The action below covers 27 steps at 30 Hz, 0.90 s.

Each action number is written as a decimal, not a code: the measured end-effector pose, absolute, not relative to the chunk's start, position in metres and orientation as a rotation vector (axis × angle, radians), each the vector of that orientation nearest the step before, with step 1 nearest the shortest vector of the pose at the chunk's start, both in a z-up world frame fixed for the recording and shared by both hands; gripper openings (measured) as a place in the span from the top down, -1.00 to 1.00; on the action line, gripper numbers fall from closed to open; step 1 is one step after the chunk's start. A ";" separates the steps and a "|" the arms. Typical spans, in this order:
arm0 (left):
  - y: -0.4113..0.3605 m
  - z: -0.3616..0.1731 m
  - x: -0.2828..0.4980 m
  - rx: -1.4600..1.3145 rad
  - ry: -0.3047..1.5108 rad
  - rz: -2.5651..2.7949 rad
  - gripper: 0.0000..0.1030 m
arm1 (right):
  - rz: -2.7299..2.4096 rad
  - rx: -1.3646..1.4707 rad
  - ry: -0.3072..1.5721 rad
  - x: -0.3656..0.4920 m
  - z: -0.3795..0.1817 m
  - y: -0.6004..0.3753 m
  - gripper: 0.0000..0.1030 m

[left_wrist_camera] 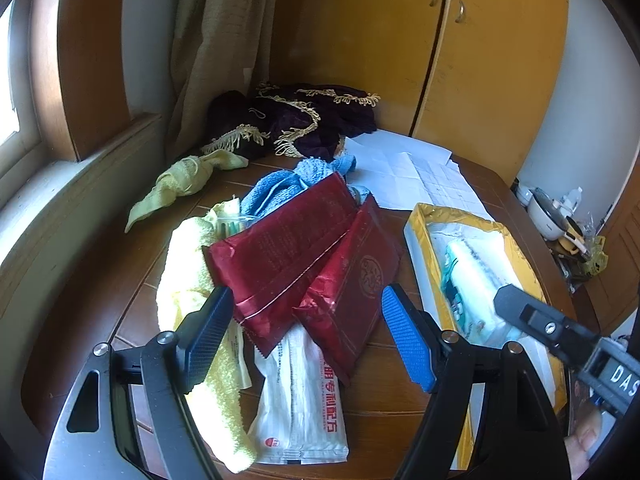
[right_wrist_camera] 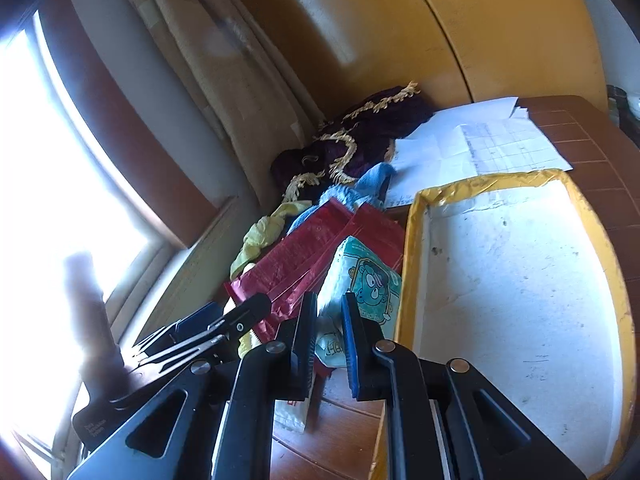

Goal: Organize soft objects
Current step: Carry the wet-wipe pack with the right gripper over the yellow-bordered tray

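Fingers of the right gripper [right_wrist_camera: 326, 340] pinch a tissue pack [right_wrist_camera: 362, 280], white and teal with a cartoon print, holding it at the near-left edge of the yellow-taped tray [right_wrist_camera: 416, 216]; from the left wrist view the pack [left_wrist_camera: 476, 280] appears to lie over the tray's white floor, though whether it rests there or hangs just above is hard to tell. Fingers of the left gripper [left_wrist_camera: 308, 336] stand spread and empty, poised over the pile in the middle of the bench [left_wrist_camera: 132, 280].

As a judgement, the sorting has barely begun: the tray [left_wrist_camera: 416, 248] shows nothing inside but this one pack. Left outside it are two red foil packets [left_wrist_camera: 288, 248] lying overlapped, a white printed sachet [left_wrist_camera: 300, 400] partly under them, a yellow towel [left_wrist_camera: 192, 280] beside them, a blue towel [left_wrist_camera: 276, 188] behind, a pale green cloth [left_wrist_camera: 180, 184] farther left, and a dark fringed cloth [left_wrist_camera: 296, 116] at the back. Loose paper sheets [left_wrist_camera: 408, 164] lie beyond the tray. Releasing the pack looks like the step in hand.
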<state>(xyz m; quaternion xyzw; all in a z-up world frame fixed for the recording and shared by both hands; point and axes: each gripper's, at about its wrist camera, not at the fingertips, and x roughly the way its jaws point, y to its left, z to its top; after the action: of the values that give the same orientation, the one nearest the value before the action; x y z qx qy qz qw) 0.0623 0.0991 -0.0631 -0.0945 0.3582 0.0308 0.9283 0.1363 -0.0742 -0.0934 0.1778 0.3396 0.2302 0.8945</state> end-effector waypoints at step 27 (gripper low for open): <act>0.062 -0.080 0.124 0.109 0.855 -0.003 -0.48 | 0.315 0.373 0.733 0.173 -0.122 -0.124 0.75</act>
<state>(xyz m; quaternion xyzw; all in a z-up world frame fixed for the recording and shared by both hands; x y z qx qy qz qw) 0.1242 0.0619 -0.0797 0.0530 0.4144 -0.0017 0.9085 0.1732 -0.1238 -0.1221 0.1807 0.3546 0.1522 0.9046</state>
